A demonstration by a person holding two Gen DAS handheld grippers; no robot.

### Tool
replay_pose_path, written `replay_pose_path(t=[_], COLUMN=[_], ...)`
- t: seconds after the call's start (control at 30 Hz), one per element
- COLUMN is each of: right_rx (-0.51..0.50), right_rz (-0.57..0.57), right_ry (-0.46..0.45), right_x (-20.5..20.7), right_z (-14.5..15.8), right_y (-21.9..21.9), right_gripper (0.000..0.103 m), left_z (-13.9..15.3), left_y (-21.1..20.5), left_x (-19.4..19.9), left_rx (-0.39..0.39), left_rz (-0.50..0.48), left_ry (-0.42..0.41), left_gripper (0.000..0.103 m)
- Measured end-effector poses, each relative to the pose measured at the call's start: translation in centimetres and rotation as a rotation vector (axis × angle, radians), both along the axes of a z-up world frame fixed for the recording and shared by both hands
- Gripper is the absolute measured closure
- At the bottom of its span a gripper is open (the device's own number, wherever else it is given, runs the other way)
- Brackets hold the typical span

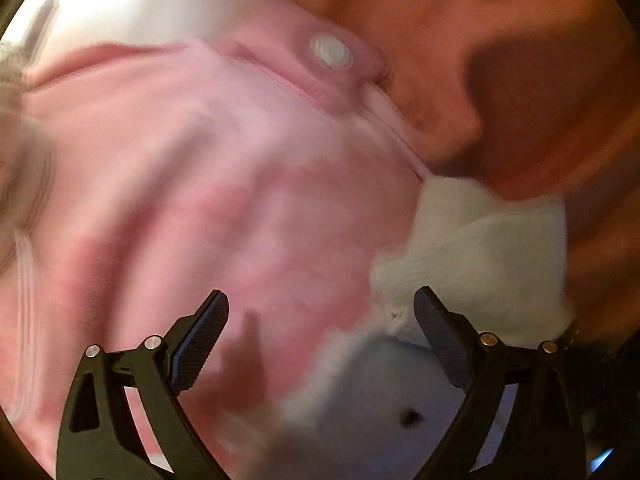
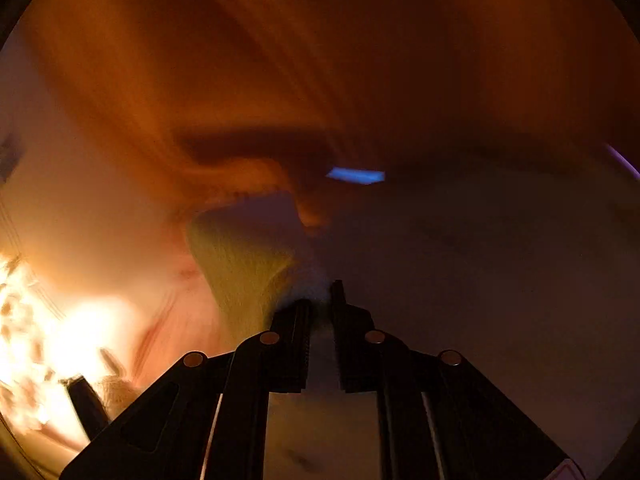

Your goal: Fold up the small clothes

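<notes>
A pink baby garment point(image 1: 200, 180) with a white snap button point(image 1: 331, 53) fills most of the left wrist view, blurred. My left gripper point(image 1: 320, 296) stands wide open just above its lower edge, with nothing between the fingers. A small white knit piece point(image 1: 480, 256) lies beside the pink garment, close to the right finger. In the dim, blurred right wrist view, my right gripper point(image 2: 320, 296) is nearly closed, with a fuzzy tuft of the pale knit cloth point(image 2: 244, 264) pinched at its tips.
Orange-brown fabric point(image 1: 500, 40) lies behind the clothes and fills the upper right wrist view point(image 2: 200, 60). A white surface point(image 1: 380, 400) shows under the left gripper. A bright glare point(image 2: 60, 340) sits at lower left and a small blue light point(image 2: 356, 175) mid-frame.
</notes>
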State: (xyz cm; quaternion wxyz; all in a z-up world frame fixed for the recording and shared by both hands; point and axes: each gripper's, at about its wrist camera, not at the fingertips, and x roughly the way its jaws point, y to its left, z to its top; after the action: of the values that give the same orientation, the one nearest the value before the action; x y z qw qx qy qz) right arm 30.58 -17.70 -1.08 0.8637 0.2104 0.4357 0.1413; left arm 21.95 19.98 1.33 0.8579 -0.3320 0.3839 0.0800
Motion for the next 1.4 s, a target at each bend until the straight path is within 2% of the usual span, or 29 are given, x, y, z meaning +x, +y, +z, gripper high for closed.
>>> replay_pose_path(t=[0.07, 0.1, 0.17, 0.23, 0.3, 0.33, 0.4, 0.47, 0.5, 0.57, 0.6, 0.63, 0.67, 0.7, 0.73, 0.77, 0.8, 0.87, 0.9, 0.93, 1.03, 1.07, 1.13, 1.17, 1.2, 1.23, 1.27, 1.37, 1.4], right_rx=[-0.165, -0.228, -0.248, -0.295, -0.320, -0.342, -0.412, -0.500, -0.553, -0.616, -0.636, -0.624, -0.584, -0.419, -0.256, -0.151, 0.010, 0.283, 0.328, 0.318, 0.176, 0.209, 0.292, 0.321, 0.336, 0.345, 0.361, 0.354, 0.353], right_rz=[-0.058, -0.088, -0.129, -0.132, -0.037, 0.031, 0.189, 0.318, 0.373, 0.435, 0.437, 0.432, 0.419, 0.363, 0.277, 0.200, 0.084, -0.135, -0.191, -0.243, -0.298, -0.308, -0.359, -0.383, -0.400, -0.398, -0.392, -0.381, -0.387], right_ry=[0.096, 0.110, 0.051, -0.061, -0.164, -0.205, -0.252, -0.250, -0.240, -0.231, -0.241, -0.249, -0.238, -0.215, -0.211, -0.210, -0.211, -0.197, -0.181, -0.141, 0.007, 0.040, 0.042, 0.031, 0.020, 0.018, 0.023, 0.016, 0.017], right_x=[-3.1, -4.9, -6.9, -8.2, -8.0, -7.8, -6.6, -5.0, -4.3, -2.7, -2.2, -1.7, -1.3, -0.4, 0.2, 0.6, 0.4, -1.3, -1.8, -2.5, -3.4, -3.8, -4.6, -4.7, -4.7, -4.4, -4.1, -3.9, -4.7], right_z=[-3.2, -3.9, -2.9, -0.3, 2.0, 2.7, 2.6, 1.5, -0.1, -2.2, -2.4, -2.3, -1.7, -0.4, 1.1, 1.9, 3.0, 2.8, 2.1, 0.8, -3.1, -4.3, -5.4, -5.6, -5.6, -5.4, -5.4, -4.9, -4.6], right_y=[-2.8, -4.1, -5.5, -4.6, -2.1, 0.0, 4.1, 7.5, 9.6, 11.5, 11.7, 11.3, 10.7, 8.3, 5.9, 3.5, -0.3, -7.8, -9.8, -12.0, -14.8, -15.7, -17.1, -17.6, -18.0, -18.4, -18.7, -18.9, -19.4], right_gripper=[0.089, 0.089, 0.086, 0.076, 0.043, 0.039, 0.034, 0.032, 0.032, 0.032, 0.037, 0.046, 0.074, 0.086, 0.090, 0.090, 0.090, 0.088, 0.083, 0.081, 0.080, 0.079, 0.069, 0.053, 0.043, 0.042, 0.042, 0.042, 0.042], left_z=[-0.8, -1.1, -1.3, -0.9, -0.8, -0.9, -1.2, -1.3, -1.4, -1.3, -1.3, -1.3, -1.3, -1.3, -1.4, -1.5, -1.4, -1.1, -0.8, -0.7, -0.7, -1.0, -1.7, -1.7, -1.6, -1.1, -0.8, 0.0, 0.1], left_y=[-2.4, -3.2, -4.6, -5.3, -5.5, -5.4, -5.4, -5.3, -4.9, -5.1, -4.9, -4.7, -4.6, -4.6, -4.7, -4.8, -5.1, -5.9, -6.5, -7.1, -9.2, -9.6, -10.1, -9.9, -9.6, -9.5, -9.6, -10.9, -11.0], left_x=[0.8, 1.0, 1.0, 0.9, 0.9, 1.0, 1.0, 0.6, 0.6, 0.7, 0.7, 0.8, 0.9, 1.0, 1.1, 1.3, 1.4, 1.5, 1.5, 1.5, 2.1, 2.5, 3.7, 3.6, 3.2, 2.6, 2.5, 2.5, 2.1], left_rx=[-0.031, -0.041, -0.033, -0.009, -0.003, -0.005, -0.002, 0.003, 0.002, -0.015, -0.024, -0.029, -0.033, -0.033, -0.032, -0.041, -0.065, -0.109, -0.142, -0.162, -0.219, -0.240, -0.259, -0.269, -0.309, -0.373, -0.384, -0.337, -0.357], left_rz=[-0.108, -0.137, -0.172, -0.176, -0.176, -0.170, -0.158, -0.156, -0.152, -0.143, -0.137, -0.130, -0.131, -0.134, -0.141, -0.153, -0.178, -0.238, -0.290, -0.322, -0.405, -0.416, -0.412, -0.382, -0.354, -0.338, -0.347, -0.380, -0.370], left_ry=[0.026, 0.032, 0.029, 0.010, 0.007, 0.013, 0.023, 0.031, 0.033, 0.030, 0.027, 0.026, 0.022, 0.021, 0.023, 0.018, 0.007, -0.026, -0.054, -0.072, -0.109, -0.106, -0.071, -0.062, -0.067, -0.083, -0.092, -0.100, -0.096], left_gripper=[0.011, 0.011, 0.011, 0.011, 0.011, 0.011, 0.011, 0.011, 0.011, 0.011, 0.011, 0.011, 0.011, 0.011, 0.011, 0.011, 0.011, 0.011, 0.009, 0.006, 0.005, 0.005, 0.005, 0.005, 0.005, 0.005, 0.005, 0.005, 0.005])
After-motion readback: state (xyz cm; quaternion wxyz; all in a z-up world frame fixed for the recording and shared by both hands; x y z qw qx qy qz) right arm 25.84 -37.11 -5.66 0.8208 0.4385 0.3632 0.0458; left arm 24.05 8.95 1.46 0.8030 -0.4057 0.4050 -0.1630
